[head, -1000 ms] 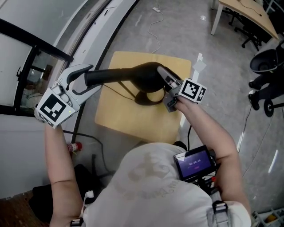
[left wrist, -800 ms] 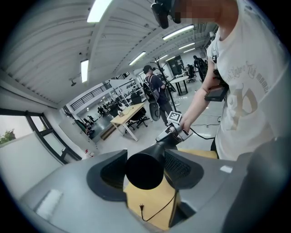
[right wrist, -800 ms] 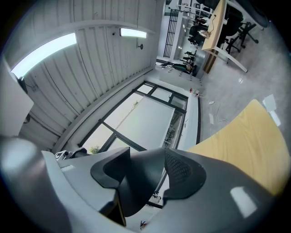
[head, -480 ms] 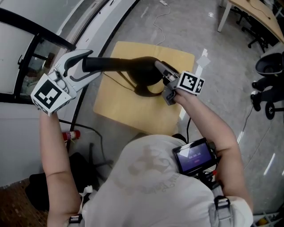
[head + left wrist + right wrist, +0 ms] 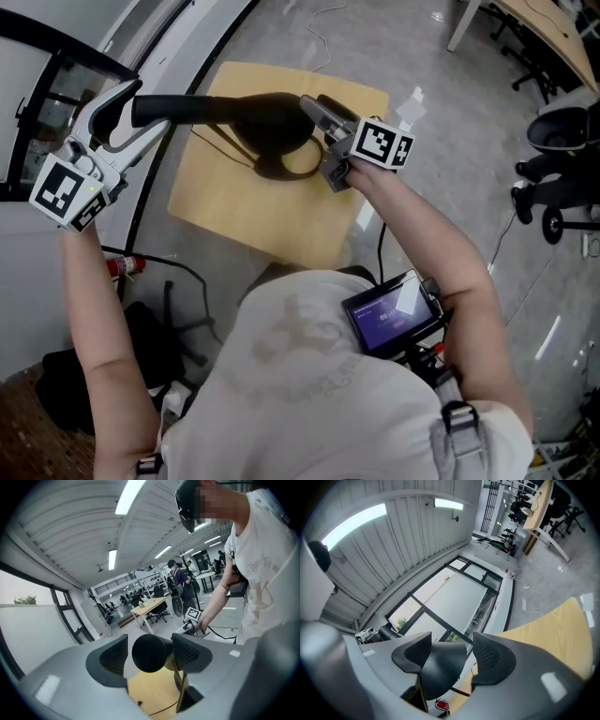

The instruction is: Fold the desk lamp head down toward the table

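Head view is showing the desk lamp (image 5: pixel 267 117) standing on the yellow counter (image 5: pixel 281 225), its long black head (image 5: pixel 197 108) reaching out past the counter's left edge. By my judgement the fold is still lying ahead, or is only partly made. The head is stretching sideways rather than dipping toward the counter, and in the left gripper view its round end is hanging well above the counter top.

The left gripper (image 5: pixel 145 108) is straddling that end beyond the counter's left edge. Its jaws have just been opening and are standing apart, with a clear gap at one pad. The right gripper (image 5: pixel 321 139) is sitting over the counter's far right part. Its jaws have likewise just been opening and are standing apart around the lamp's thick black body (image 5: pixel 438 672), with daylight showing between the body and one pad. Neither is clamping anything, so what is remaining is a firm hold and the swing of the head down.

Several things are proving hard to read:
- The joint where the head should be folding is hiding under the body and the right gripper.
- Looking from steeply above, the head view is giving no sure sense of how high the head is over the counter.
- A dark ring (image 5: pixel 292 167) on the counter, probably the lamp's foot, is being half covered by the body.
- Whether the nearer pad of each gripper is brushing the lamp, I cannot tell.

A thin cord (image 5: pixel 234 150) is trailing across the counter beside the ring.
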### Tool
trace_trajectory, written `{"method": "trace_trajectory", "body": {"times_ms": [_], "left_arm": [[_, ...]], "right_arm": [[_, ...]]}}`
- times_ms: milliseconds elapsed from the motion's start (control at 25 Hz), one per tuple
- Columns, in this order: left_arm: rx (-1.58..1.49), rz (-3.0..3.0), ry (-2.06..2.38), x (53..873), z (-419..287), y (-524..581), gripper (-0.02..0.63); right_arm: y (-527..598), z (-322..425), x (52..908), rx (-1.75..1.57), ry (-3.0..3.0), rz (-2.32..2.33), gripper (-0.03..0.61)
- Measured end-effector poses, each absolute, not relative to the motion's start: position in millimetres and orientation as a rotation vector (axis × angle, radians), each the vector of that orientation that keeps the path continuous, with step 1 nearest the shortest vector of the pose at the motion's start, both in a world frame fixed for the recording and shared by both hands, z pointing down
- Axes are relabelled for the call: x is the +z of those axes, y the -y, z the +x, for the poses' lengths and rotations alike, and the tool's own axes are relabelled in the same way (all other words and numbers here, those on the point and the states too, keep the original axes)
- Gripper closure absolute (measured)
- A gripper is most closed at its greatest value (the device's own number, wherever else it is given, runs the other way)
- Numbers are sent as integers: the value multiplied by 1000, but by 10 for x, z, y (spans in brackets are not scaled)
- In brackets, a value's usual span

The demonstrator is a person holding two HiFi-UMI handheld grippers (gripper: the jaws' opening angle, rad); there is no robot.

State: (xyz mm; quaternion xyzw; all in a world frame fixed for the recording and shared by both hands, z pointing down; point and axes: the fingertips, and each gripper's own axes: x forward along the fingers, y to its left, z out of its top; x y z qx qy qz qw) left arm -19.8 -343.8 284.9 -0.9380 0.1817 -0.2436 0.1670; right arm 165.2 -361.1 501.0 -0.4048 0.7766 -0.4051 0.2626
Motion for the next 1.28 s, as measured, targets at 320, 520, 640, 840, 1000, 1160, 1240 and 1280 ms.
{"method": "trace_trajectory", "body": {"times_ms": [320, 520, 640, 840, 1000, 1160, 1240, 1280], "left_arm": [[-324, -2817, -910, 2769, -687, 3489, 325], [-236, -2855, -1085, 3035, -979, 3274, 419], [-236, -2888, -1116, 3268, -1051, 3117, 478], [-268, -2968, -1105, 3669, -1021, 2844, 561], [-234, -3036, -1068, 4024, -952, 2483, 588], [-192, -3082, -1096, 4275, -1119, 2149, 609], [-166, -3094, -1092, 4337, -1237, 1976, 612], [-152, -3103, -1090, 4359, -1277, 1887, 612]], "right_arm": [[3638, 1935, 4860, -981, -2139, -1157, 356], [3434, 2046, 4851, -923, -2225, -1247, 455], [3295, 2080, 4884, -906, -2299, -1300, 490], [3065, 2126, 4755, -863, -2353, -1363, 566], [2624, 2062, 4681, -803, -2415, -1386, 566], [2243, 1608, 4623, -741, -2464, -1318, 566], [2077, 1354, 4596, -737, -2462, -1288, 566], [1989, 1263, 4585, -732, -2464, -1286, 566]]}}
